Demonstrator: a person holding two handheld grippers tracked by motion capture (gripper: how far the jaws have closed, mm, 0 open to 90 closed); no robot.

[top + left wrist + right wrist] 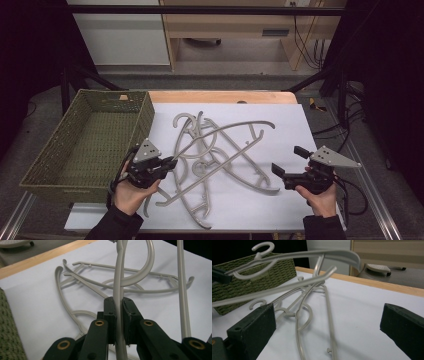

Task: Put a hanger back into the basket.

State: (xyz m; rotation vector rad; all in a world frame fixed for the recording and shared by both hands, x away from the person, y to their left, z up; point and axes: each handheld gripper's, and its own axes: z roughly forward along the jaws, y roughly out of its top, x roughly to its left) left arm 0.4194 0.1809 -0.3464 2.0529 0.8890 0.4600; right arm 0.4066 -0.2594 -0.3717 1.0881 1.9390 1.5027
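While the left gripper [167,163] stands clamped on the bar of a grey plastic clothes hanger [119,303], that hanger is raised off the white sheet [280,125] at its held end, its long axis running away from the jaws toward the far right over the tangle of other grey hangers [220,165]. Just left of that hand sits the woven green basket [55,165], so I judge the carry goes leftward, long axis swung along the basket's length. Well apart, the right gripper [289,162] waits with jaws spread, empty.
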